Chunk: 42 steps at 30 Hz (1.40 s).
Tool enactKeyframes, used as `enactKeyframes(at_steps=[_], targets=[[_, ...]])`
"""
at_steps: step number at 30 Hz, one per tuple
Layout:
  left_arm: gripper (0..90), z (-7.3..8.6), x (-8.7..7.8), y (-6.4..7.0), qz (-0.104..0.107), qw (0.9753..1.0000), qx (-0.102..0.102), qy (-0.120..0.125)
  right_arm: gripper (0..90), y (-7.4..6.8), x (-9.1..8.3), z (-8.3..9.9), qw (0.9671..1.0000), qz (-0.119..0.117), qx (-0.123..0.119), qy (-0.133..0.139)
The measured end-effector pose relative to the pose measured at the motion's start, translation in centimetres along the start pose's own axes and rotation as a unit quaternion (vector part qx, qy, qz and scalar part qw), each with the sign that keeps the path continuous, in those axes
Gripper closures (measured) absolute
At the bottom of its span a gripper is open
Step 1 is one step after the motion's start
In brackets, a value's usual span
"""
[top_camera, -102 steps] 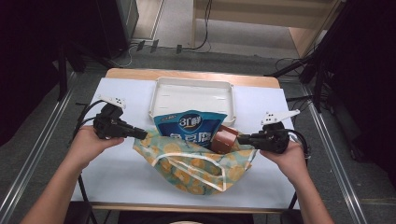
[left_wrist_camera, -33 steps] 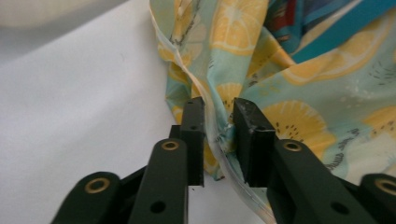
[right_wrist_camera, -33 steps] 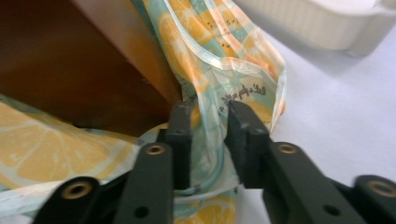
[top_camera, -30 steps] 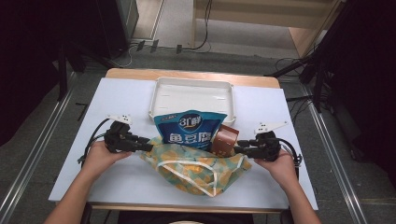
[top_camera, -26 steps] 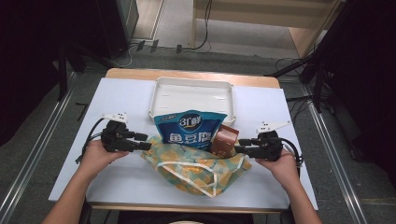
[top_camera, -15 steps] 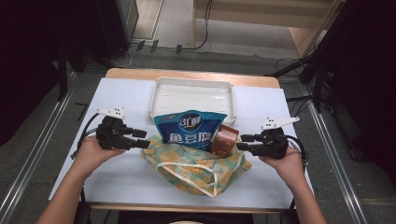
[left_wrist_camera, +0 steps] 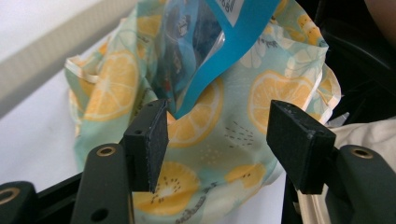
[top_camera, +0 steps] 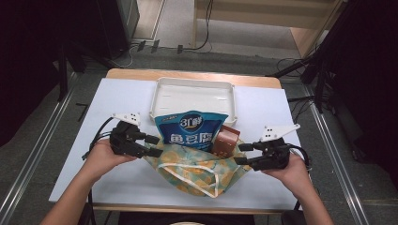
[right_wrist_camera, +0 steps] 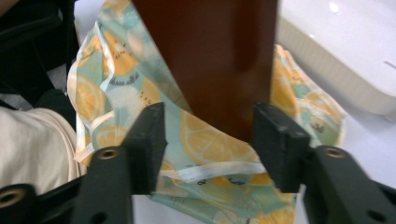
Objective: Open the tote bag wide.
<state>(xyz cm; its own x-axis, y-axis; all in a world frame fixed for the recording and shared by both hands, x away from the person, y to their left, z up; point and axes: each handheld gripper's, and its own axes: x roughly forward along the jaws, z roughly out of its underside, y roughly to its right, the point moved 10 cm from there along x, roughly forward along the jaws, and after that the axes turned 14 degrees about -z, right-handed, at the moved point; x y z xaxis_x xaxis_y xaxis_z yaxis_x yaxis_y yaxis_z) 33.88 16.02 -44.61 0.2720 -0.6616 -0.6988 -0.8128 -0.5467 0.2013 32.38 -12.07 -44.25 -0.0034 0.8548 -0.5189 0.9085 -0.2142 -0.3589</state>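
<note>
Your left gripper (top_camera: 152, 146) sits at the 9 o'clock edge of the lemon-print bag (top_camera: 199, 168), jaws spread and holding nothing, the blue snack pouch (top_camera: 190, 131) and brown box (top_camera: 226, 140) stick out at its 12 o'clock, your right gripper (top_camera: 243, 153) at 3 o'clock, jaws spread too.

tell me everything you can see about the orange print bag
The cloth bag is soft, pale green fabric printed with orange slices, with cream trim and a cream handle loop. It lies slumped and wrinkled on the white table, its mouth open toward the white tray. A blue snack pouch and a brown box stick out of it. The left gripper and right gripper sit open at its two sides, close to the fabric; whether they touch it is unclear.
</note>
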Motion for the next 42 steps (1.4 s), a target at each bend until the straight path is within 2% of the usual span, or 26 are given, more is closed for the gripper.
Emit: enactKeyframes(at_steps=[1,3,4,10,14,15,16,17,18,19,22,23,27,34,35,39,42], targets=[[38.5,0.1,0.4,0.1,0.004,1.0,0.001,-0.003,39.8,0.0,0.5,0.2,1.0,-0.006,-0.006,-0.001],[38.4,0.2,0.6,0.1,0.003,1.0,0.004,-0.006,37.9,0.0,0.7,0.3,0.9999,-0.008,-0.009,-0.002],[38.4,0.3,0.9,0.2,0.008,0.9999,0.0,-0.008,34.6,0.0,1.3,0.5,0.9998,-0.018,-0.01,-0.005],[41.0,0.7,1.6,0.1,0.007,0.9999,-0.003,-0.014,33.0,0.2,2.6,1.3,0.9993,-0.025,-0.011,-0.025],[57.7,1.4,2.0,0.3,0.013,0.9991,-0.021,-0.033,59.4,0.3,3.2,2.4,0.999,-0.027,0.001,-0.036],[60.4,1.4,2.0,0.3,0.013,0.9991,-0.021,-0.033,59.4,0.3,3.2,2.4,0.999,-0.027,0.001,-0.036],[66.8,1.6,2.1,0.3,0.007,0.9989,-0.023,-0.039,73.1,0.3,3.4,2.7,0.9989,-0.029,0.0,-0.037],[66.8,1.7,2.2,0.2,0.004,0.9987,-0.024,-0.045,73.1,0.3,3.4,2.7,0.9989,-0.029,0.0,-0.037],[72.1,1.9,2.2,0.2,0.006,0.9983,-0.026,-0.052,77.1,0.3,3.5,2.9,0.9988,-0.029,0.002,-0.041],[81.2,1.9,2.1,0.3,0.007,0.9984,-0.026,-0.051,86.4,0.2,3.9,3.1,0.9984,-0.033,0.008,-0.046],[86.9,1.9,1.9,0.4,0.003,0.9988,-0.018,-0.046,90.0,0.0,4.0,3.2,0.9981,-0.036,0.008,-0.049],[90.0,1.8,1.7,0.5,0.003,0.9989,-0.018,-0.043,90.0,-0.1,3.9,3.0,0.9983,-0.035,0.001,-0.047],[90.0,1.6,0.7,1.1,0.011,0.9993,-0.015,-0.031,90.0,-0.6,3.4,2.8,0.9983,-0.034,0.005,-0.047],[90.0,1.2,-1.3,2.6,0.036,0.9993,-0.009,0.001,90.0,-1.9,1.8,2.4,0.9988,-0.033,-0.006,-0.035],[90.0,1.2,-1.6,3.2,0.04,0.9992,-0.004,0.002,90.0,-2.4,1.6,2.4,0.9987,-0.035,-0.011,-0.036],[90.0,1.9,-1.5,4.0,0.046,0.9989,0.006,-0.007,90.0,-2.9,1.6,2.9,0.9985,-0.035,-0.011,-0.04],[90.0,2.3,-1.3,4.2,0.051,0.9987,0.001,-0.01,90.0,-2.7,1.7,3.1,0.9988,-0.034,-0.007,-0.033]])
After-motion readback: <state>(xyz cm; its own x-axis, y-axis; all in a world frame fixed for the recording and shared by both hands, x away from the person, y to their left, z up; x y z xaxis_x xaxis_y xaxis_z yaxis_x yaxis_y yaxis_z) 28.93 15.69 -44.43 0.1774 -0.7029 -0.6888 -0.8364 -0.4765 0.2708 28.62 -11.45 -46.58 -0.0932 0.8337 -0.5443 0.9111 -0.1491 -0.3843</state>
